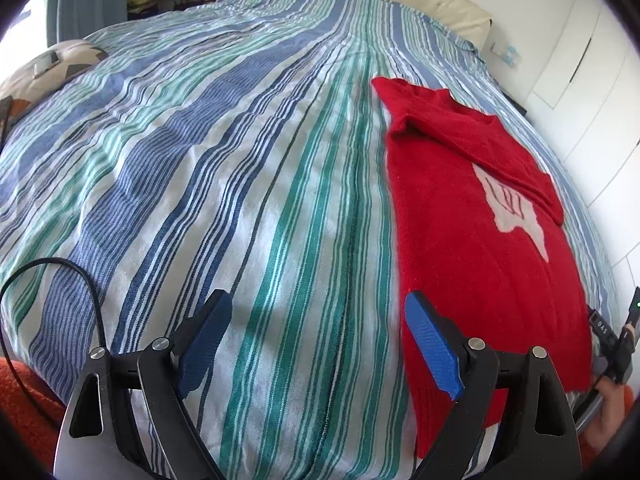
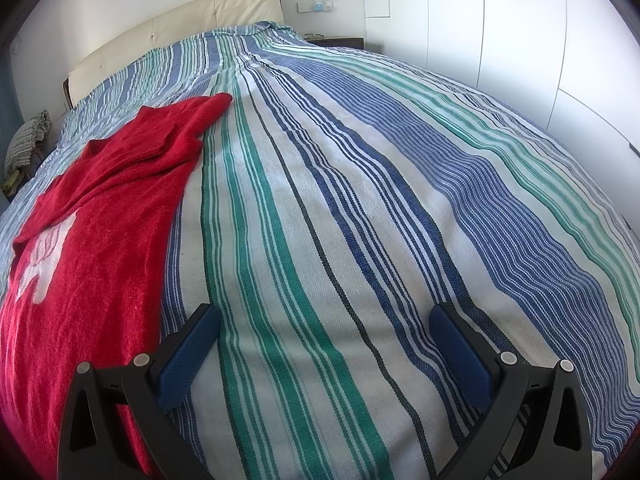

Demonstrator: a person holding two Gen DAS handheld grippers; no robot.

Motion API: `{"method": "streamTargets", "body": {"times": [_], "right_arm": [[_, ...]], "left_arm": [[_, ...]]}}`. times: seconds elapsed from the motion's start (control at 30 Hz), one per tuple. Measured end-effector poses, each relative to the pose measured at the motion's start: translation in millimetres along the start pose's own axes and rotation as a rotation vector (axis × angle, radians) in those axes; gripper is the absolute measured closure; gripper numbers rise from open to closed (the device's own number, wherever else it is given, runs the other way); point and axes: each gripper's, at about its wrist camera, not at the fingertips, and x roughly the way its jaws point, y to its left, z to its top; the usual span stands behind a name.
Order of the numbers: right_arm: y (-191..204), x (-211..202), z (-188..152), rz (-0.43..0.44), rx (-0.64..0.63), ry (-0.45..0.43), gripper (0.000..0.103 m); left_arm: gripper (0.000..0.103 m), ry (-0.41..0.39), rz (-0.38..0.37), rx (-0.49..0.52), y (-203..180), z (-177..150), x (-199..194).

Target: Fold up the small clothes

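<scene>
a: where is the garment you're meant to fold?

b: the small red knitted sweater with a pale motif on its front [image 1: 480, 240] lies flat on the bed, on the blue, green and white striped woven bedspread [image 1: 240, 200]. one sleeve is folded in across the chest, partly covering the motif. from your right wrist view it sits to the left of your tongs, running up toward the cream padded headboard [image 2: 180, 32].

a: and your tongs?

b: your left tongs [image 1: 320, 336] are spread wide with nothing between the blue pads except bare bedspread; the right-hand pad hangs over the sweater's lower edge, though you can't tell whether it touches. your right tongs [image 2: 324, 344] are spread too, over the stripes, just beside the sweater's edge and gripping nothing.

a: any bins or baskets?

b: none show in either view. white wardrobe doors [image 2: 520, 40] stand beside the bed.
</scene>
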Motion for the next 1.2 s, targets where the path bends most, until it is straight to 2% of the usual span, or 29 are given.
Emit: {"method": "streamTargets", "body": {"times": [0.2, 0.33, 0.4, 0.5, 0.6, 0.7, 0.77, 0.8, 0.87, 0.93, 1.07, 1.1, 1.13, 1.17, 1.2], "right_arm": [[0, -2, -1, 0.013, 0.006, -0.005, 0.000], [-3, -6, 2, 0.045, 0.003, 0.015, 0.000], [-11, -19, 5, 0.104, 0.017, 0.015, 0.001], [-27, -46, 12, 0.159, 0.087, 0.003, 0.001], [-36, -74, 20, 0.303, 0.123, 0.033, 0.001], [-33, -95, 17, 0.481, 0.106, 0.131, 0.001], [-27, -96, 7, 0.567, 0.088, 0.219, 0.002], [-23, -93, 0, 0.606, 0.084, 0.280, 0.005], [-17, -81, -17, 0.654, 0.093, 0.388, 0.018], [-11, -72, -33, 0.659, 0.093, 0.459, 0.026], [9, -66, -44, 0.694, 0.057, 0.492, 0.034], [14, -64, -44, 0.703, 0.048, 0.495, 0.040], [18, -63, -45, 0.700, 0.035, 0.502, 0.051], [22, -59, -47, 0.681, 0.022, 0.511, 0.070], [23, -54, -49, 0.641, 0.021, 0.526, 0.083]], "left_arm": [[0.013, 0.020, 0.020, 0.007, 1, -2, 4], [0.013, 0.021, 0.003, -0.004, -1, -1, -2], [0.013, 0.027, -0.035, -0.013, -3, 0, -10], [0.013, 0.051, -0.136, -0.012, -10, -3, -24], [0.013, 0.107, -0.224, 0.008, -21, -16, -26], [0.015, 0.173, -0.259, 0.041, -33, -28, -17], [0.016, 0.204, -0.283, 0.056, -40, -31, -10], [0.021, 0.218, -0.304, 0.053, -42, -32, -6], [0.032, 0.253, -0.337, 0.037, -44, -35, 0], [0.046, 0.275, -0.352, 0.042, -47, -38, 2], [0.063, 0.308, -0.356, 0.055, -52, -42, 7], [0.070, 0.317, -0.354, 0.048, -53, -42, 9], [0.077, 0.328, -0.352, 0.041, -53, -43, 11], [0.083, 0.338, -0.349, 0.033, -52, -44, 14], [0.096, 0.347, -0.342, 0.019, -52, -44, 16]]}}
